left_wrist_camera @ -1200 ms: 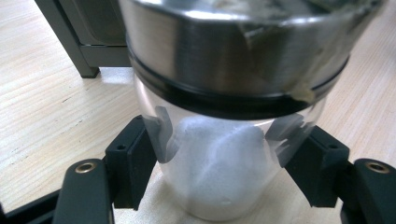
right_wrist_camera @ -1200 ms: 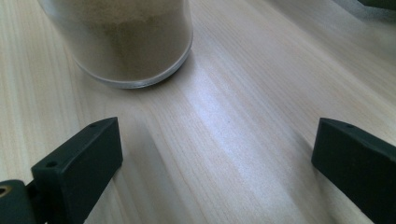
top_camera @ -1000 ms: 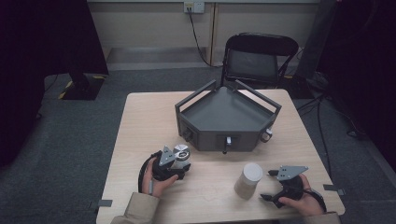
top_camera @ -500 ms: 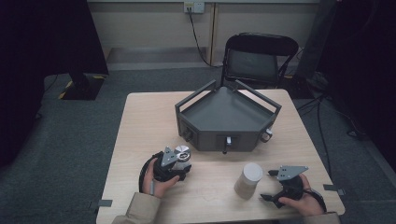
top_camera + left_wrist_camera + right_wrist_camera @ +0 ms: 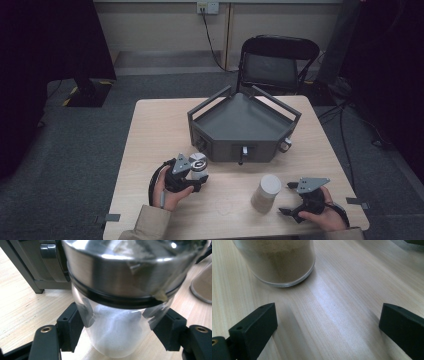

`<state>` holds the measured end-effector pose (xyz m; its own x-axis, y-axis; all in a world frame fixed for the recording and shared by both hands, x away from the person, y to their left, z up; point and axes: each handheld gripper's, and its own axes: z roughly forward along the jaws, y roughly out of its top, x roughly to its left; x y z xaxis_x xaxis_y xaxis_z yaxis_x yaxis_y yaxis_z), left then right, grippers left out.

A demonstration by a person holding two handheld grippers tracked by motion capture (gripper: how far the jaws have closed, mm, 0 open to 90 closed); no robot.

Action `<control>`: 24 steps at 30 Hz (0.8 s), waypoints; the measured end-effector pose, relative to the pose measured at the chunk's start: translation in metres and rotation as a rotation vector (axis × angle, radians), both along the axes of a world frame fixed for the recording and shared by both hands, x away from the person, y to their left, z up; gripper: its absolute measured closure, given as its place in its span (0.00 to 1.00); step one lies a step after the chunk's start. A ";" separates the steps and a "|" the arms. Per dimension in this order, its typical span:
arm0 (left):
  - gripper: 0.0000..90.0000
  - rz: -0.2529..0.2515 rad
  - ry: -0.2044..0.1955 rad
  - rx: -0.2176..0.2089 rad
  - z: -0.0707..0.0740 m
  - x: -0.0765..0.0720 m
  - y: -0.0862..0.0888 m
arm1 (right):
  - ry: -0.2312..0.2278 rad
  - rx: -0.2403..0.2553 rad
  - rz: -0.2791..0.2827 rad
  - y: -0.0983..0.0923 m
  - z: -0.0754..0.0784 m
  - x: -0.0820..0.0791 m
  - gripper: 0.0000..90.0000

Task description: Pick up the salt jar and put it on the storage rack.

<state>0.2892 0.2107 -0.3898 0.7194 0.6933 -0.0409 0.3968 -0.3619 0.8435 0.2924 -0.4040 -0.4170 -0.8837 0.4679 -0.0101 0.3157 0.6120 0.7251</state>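
A glass jar (image 5: pixel 117 335) with a shiny metal lid and white powder inside is clamped between my left gripper's (image 5: pixel 120 333) two black pads, a little above the wooden table (image 5: pixel 150 135). From the high view the same jar (image 5: pixel 198 163) sits in the left gripper (image 5: pixel 198 172), just in front of the grey box's left corner. My right gripper (image 5: pixel 327 325) rests low over the table with its jaws wide apart and nothing between them. A second jar (image 5: pixel 279 262), holding beige powder, stands just beyond it. From above, this beige jar (image 5: pixel 266 192) stands left of the right gripper (image 5: pixel 286 199).
A dark grey angular box (image 5: pixel 240 147) with raised rails sits mid-table, with a small knob on its front face. A black folding chair (image 5: pixel 277 65) stands behind the table. Tape marks lie on the floor beside the table.
The left gripper has lifted the white-powder jar slightly upward. The right gripper and the beige jar have stayed put.
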 end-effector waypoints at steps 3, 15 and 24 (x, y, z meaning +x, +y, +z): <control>0.35 0.001 0.001 -0.003 0.004 0.001 0.001 | 0.000 0.000 0.000 0.000 0.000 0.000 0.01; 0.35 -0.034 0.014 -0.011 0.030 0.015 -0.002 | 0.000 0.000 0.000 0.000 0.000 0.000 0.01; 0.35 -0.055 0.008 -0.016 0.047 0.021 -0.008 | 0.000 0.000 0.000 0.000 0.000 0.000 0.01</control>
